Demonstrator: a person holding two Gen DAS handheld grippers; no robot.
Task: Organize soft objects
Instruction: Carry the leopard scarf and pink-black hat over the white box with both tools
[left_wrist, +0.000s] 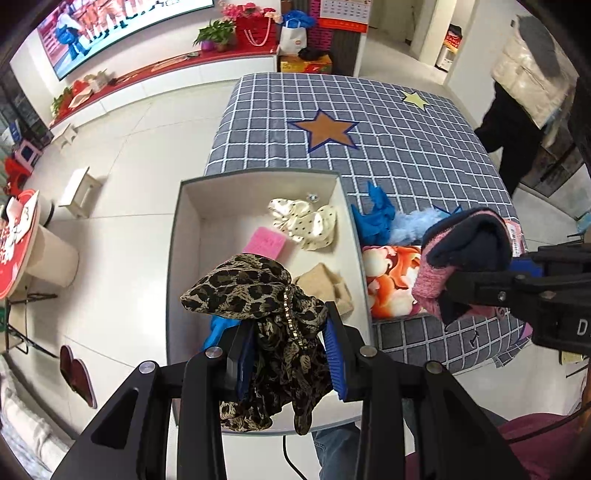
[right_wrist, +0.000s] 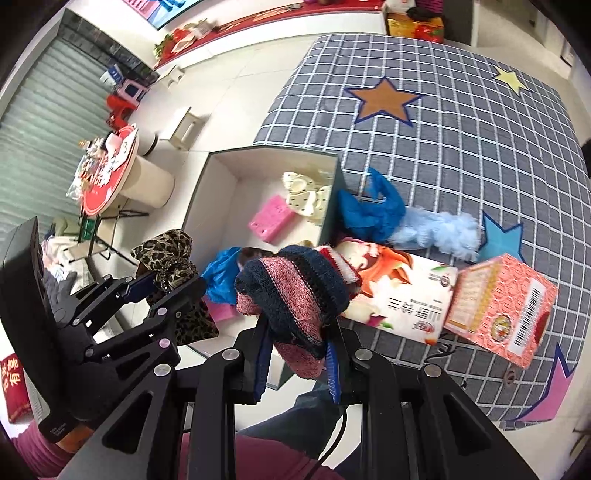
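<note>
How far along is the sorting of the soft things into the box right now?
Done: a polka-dot scrunchie, pink sponge and beige cloth lie in the box. In hand: the left gripper clamps a leopard scarf; the right gripper clamps a striped sock. Left: the blue cloth and fluffy blue piece on the table.

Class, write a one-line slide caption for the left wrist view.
Left gripper holds a leopard-print scarf over the white box; right gripper grips a pink-and-navy knit.
</note>
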